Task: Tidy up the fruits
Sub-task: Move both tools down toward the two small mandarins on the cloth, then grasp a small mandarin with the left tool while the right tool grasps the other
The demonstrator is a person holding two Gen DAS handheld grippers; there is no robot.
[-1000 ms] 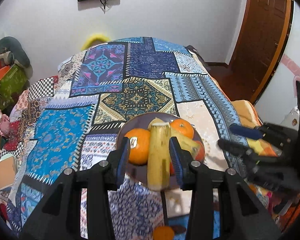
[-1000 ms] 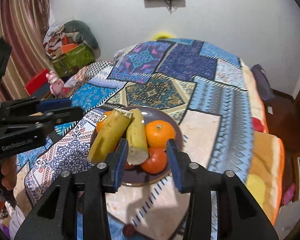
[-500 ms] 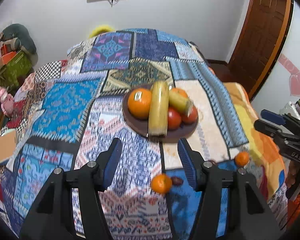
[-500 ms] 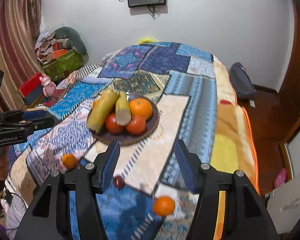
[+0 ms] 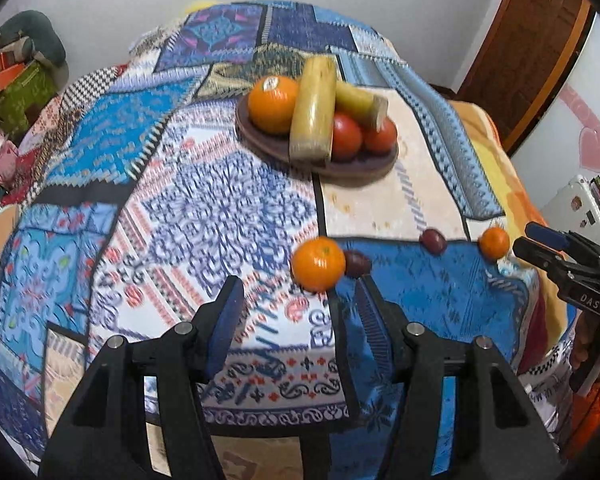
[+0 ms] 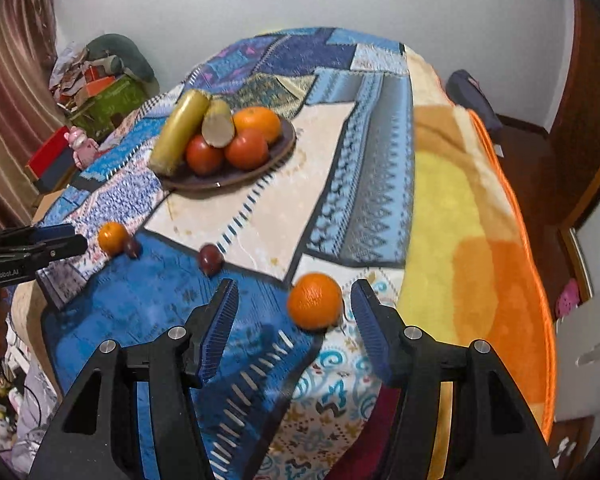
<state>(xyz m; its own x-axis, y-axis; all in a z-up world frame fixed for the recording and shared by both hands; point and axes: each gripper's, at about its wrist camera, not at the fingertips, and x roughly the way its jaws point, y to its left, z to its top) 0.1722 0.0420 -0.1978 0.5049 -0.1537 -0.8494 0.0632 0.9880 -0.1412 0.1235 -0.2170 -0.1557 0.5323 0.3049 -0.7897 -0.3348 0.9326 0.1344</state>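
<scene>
Left claw gapes empty above an orange. Right claw gapes around another orange, untouched, on the bed.

Count of items on the patchwork bedspread:

One brown plate, at 12 o'clock in the left wrist view.

Oranges: four in all. Two on the plate (one, the other seen from the right wrist), two loose.

Red tomatoes on the plate: two.

Yellow-green cut stalks (kind uncertain) across the plate: two.

Small dark fruits, loose, at 1 to 2 o'clock of the nearer orange: two.
</scene>
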